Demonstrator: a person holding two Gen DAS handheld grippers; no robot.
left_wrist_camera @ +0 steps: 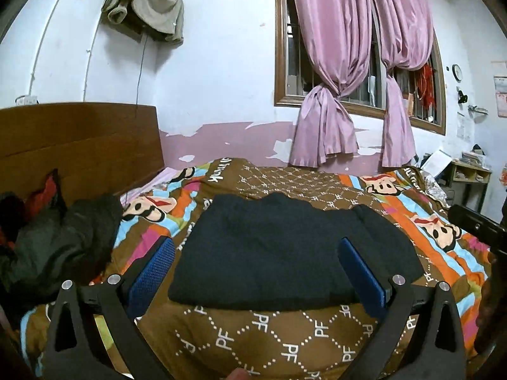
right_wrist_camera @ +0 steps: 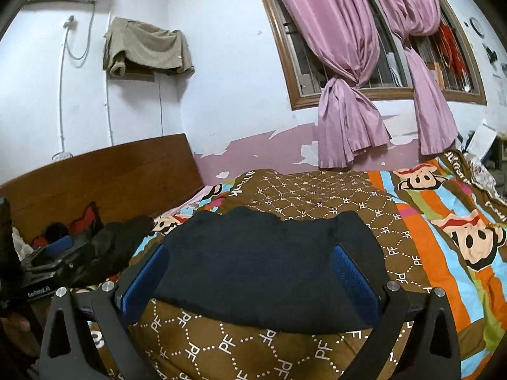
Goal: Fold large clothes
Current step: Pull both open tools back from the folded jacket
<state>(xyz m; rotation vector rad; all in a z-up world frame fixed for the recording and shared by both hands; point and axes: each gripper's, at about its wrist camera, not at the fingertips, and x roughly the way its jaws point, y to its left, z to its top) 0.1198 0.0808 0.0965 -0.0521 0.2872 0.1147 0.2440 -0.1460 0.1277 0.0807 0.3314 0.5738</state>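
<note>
A dark navy garment (left_wrist_camera: 285, 250) lies folded into a compact rectangle on the patterned bedspread (left_wrist_camera: 285, 338); it also shows in the right wrist view (right_wrist_camera: 263, 266). My left gripper (left_wrist_camera: 256, 262) is open and empty, its blue pads (left_wrist_camera: 152, 269) spread wide above the garment's near edge. My right gripper (right_wrist_camera: 250, 269) is open and empty too, its blue pads (right_wrist_camera: 355, 278) wide apart over the same garment. The left gripper's body shows at the left edge of the right wrist view (right_wrist_camera: 47, 269).
A heap of dark clothes (left_wrist_camera: 54, 240) lies at the left by the wooden headboard (left_wrist_camera: 79, 145). Pink knotted curtains (left_wrist_camera: 329, 101) hang at the barred window. A beige cloth (left_wrist_camera: 145, 3) hangs on the wall. A cluttered shelf (left_wrist_camera: 469, 171) stands at far right.
</note>
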